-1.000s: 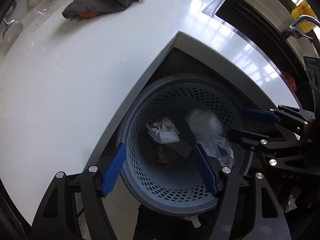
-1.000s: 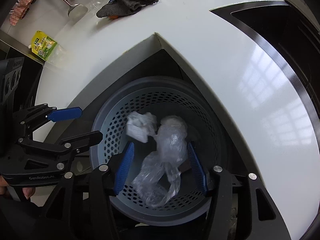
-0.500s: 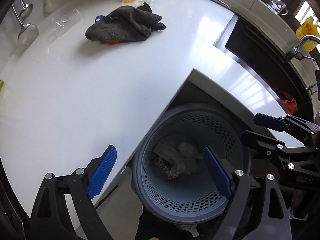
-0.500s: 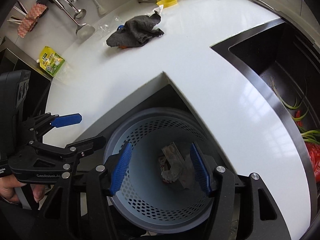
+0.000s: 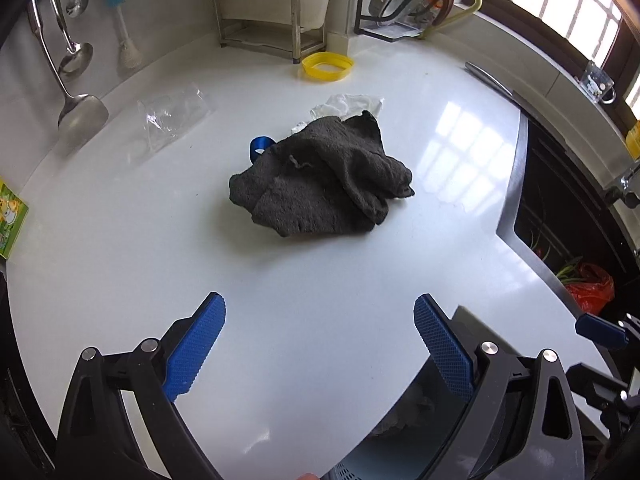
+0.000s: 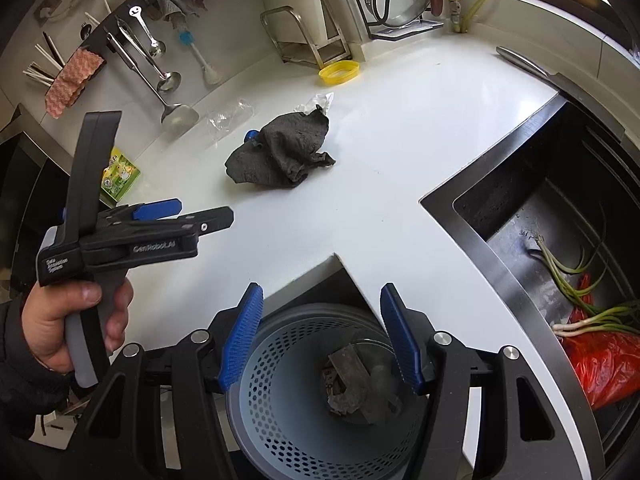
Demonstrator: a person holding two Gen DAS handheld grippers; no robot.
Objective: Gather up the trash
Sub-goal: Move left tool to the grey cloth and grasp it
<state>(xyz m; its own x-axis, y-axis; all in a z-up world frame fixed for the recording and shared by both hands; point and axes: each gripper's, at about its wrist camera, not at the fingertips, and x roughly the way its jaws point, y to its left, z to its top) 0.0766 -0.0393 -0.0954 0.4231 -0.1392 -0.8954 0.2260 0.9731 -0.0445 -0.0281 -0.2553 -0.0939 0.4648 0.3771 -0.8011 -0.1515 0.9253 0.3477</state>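
1. A second ago the left wrist view looked straight down into the perforated blue-grey plastic trash basket (image 6: 320, 396), with a clear plastic bag dropping into it beside crumpled white paper. Now that view is swung out over the glossy white countertop (image 5: 120, 248), and only a sliver of the basket shows at its near right edge.

2. The left gripper (image 5: 320, 344) is empty. Its jaws are opening to a wide stance, with bare counter between them.

3. The right gripper (image 6: 320, 340) hangs higher over the basket than before. Its jaws stand fairly wide and hold nothing; the bag that hung between them a second ago is gone, so that drop looks finished.

4. Inside the basket lies dark crumpled rubbish (image 6: 352, 380); the bag cannot be made out.

5. Trash left on the counter, by my reading: a clear crinkled plastic wrapper (image 5: 172, 116) at the far left, and a crumpled white paper scrap (image 5: 348, 104) just behind the dark grey terry cloth (image 5: 320, 184).

6. The left gripper faces these items, so another pickup is probably next.
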